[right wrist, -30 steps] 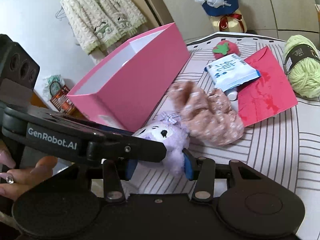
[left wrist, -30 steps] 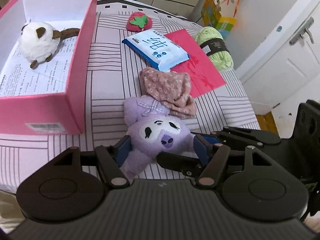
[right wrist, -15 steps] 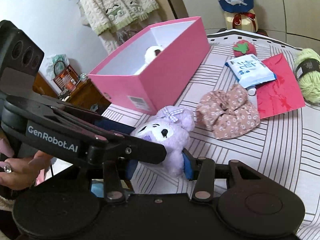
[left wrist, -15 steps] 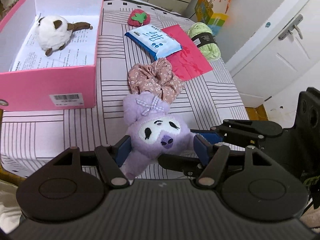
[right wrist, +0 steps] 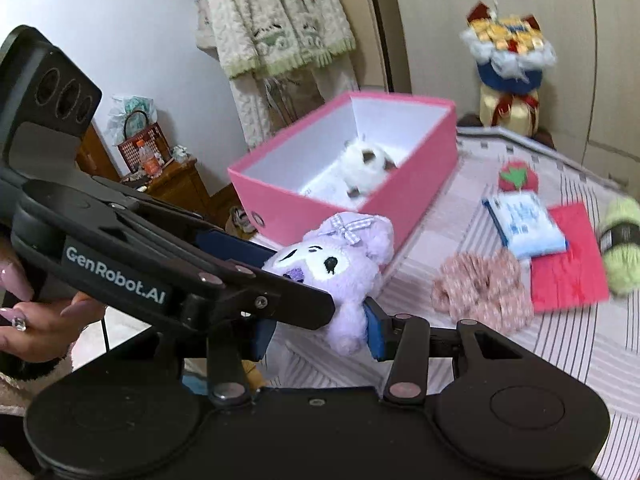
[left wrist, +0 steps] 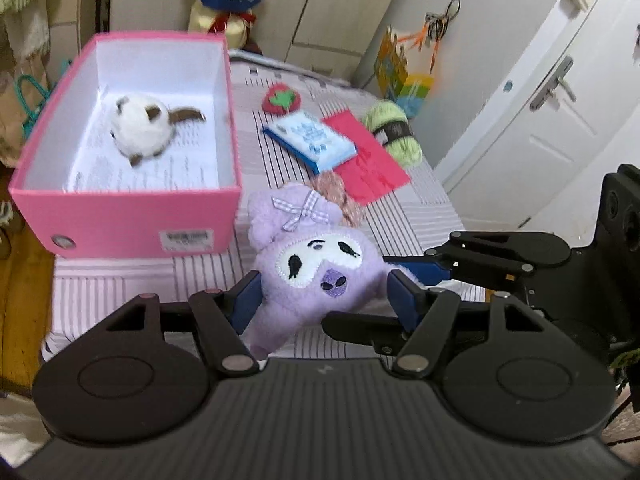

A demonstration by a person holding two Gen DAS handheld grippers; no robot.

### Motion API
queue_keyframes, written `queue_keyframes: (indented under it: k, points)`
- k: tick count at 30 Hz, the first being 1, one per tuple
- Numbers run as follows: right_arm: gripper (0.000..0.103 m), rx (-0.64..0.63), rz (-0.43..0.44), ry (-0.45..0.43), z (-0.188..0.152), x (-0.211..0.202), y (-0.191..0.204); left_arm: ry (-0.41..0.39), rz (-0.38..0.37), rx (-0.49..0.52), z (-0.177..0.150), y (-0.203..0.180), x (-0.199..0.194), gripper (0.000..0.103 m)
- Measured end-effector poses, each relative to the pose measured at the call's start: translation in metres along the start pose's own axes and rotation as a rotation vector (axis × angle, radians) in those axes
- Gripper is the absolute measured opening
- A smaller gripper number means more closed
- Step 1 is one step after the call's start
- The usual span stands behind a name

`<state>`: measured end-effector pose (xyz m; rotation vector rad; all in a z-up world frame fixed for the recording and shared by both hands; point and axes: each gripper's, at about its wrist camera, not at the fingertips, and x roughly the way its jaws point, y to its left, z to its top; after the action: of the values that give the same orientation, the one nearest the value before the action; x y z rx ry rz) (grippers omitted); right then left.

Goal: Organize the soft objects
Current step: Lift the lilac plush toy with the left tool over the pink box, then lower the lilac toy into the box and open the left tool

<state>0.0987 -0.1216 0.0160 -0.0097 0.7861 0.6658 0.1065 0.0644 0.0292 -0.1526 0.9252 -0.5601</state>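
Note:
A purple plush toy (left wrist: 316,264) with a checked bow is held in the air between both grippers. My left gripper (left wrist: 324,300) is shut on its sides. My right gripper (right wrist: 320,334) is shut on its lower body (right wrist: 348,280), crossing the left one. The pink box (left wrist: 120,216) stands on the table to the left, with a white and brown plush (left wrist: 140,128) inside; the box also shows in the right wrist view (right wrist: 416,184). A pink floral scrunchie (right wrist: 484,292) lies on the striped cloth.
On the table lie a red strawberry plush (left wrist: 281,99), a blue tissue pack (left wrist: 312,140), a red card (left wrist: 368,160) and a green yarn ball (left wrist: 394,132). A flower bouquet (right wrist: 508,72) stands behind the table. A white door (left wrist: 552,92) is on the right.
Both grippers have risen with the purple plush, lifting it off the table and back from it. The box and the other objects now look farther and lower.

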Motion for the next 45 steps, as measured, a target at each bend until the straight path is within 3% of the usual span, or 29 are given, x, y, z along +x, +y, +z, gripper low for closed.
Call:
queue_keyframes:
  k: [9,18,32,45]
  points:
    - [0.051,-0.058,0.025,-0.079,0.041,0.021,0.018,-0.109,0.020,-0.013,0.023,0.036,-0.029,0.066]
    - [0.051,-0.067,0.017,-0.126,0.077,0.061,0.010,-0.149,0.043,-0.053,0.060,0.074,-0.014,0.066]
    - [0.051,-0.036,0.064,-0.062,0.144,0.155,-0.029,-0.165,0.170,-0.167,0.126,0.138,0.037,0.067]
    - [0.051,-0.017,0.058,0.017,0.174,0.211,-0.060,-0.151,0.168,-0.277,0.156,0.186,0.085,0.067]
